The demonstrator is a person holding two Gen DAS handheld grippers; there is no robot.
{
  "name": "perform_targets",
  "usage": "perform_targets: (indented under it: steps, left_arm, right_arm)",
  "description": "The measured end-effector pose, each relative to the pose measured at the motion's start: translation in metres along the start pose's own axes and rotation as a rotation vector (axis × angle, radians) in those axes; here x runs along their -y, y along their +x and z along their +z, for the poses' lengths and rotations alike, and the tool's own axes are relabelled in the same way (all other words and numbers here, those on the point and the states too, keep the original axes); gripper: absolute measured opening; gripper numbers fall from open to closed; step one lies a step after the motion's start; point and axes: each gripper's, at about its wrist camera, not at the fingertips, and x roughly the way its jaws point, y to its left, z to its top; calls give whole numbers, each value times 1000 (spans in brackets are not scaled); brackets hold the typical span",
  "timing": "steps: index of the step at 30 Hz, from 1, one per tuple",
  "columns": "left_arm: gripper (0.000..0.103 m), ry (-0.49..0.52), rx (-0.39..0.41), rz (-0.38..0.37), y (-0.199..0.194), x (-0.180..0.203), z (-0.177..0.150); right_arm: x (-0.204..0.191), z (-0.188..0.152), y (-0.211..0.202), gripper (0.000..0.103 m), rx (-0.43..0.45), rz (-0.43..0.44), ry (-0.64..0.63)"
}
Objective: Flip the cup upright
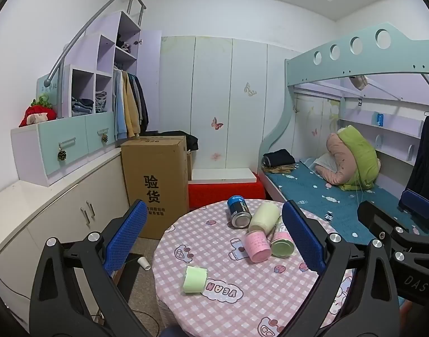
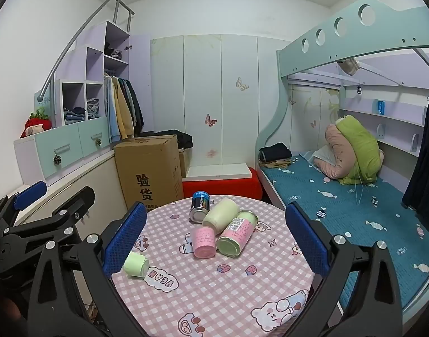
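I hold my left gripper (image 1: 214, 241) and my right gripper (image 2: 216, 238) above the near edge of the round counter (image 1: 242, 303), both with their blue pads spread wide and grasping nothing. The green cup (image 1: 195, 279) lies on its side on the pink checked cloth, alone at the near left of the counter, well apart from the other containers. Its long axis runs roughly left to right; from the left wrist view I cannot tell which end is the mouth, and nothing shows inside it. In the right wrist view the green cup (image 2: 136, 264) sits just beside my right gripper's left finger, low and left of the gap between the pads; in the left wrist view it lies between my left gripper's fingers, below the midpoint. Farther back a cluster of containers lies tipped over: a blue can (image 1: 238, 211) with its metal end facing me, a cream bottle (image 1: 264, 216) touching a pink cup (image 1: 257, 246), and a jar with a green lid (image 1: 282, 238) beside them. Whether these hold anything I cannot tell. A small white cup (image 1: 144, 263) lies on the floor left of the counter.
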Motion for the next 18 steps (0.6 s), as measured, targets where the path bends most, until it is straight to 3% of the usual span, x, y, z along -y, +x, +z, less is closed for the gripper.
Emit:
perform_targets:
  steps: [18]
  left_arm:
    - [97, -6, -1, -3, -1, 0, 0]
  right_arm:
    - [0, 1, 3, 96, -6, -1, 4]
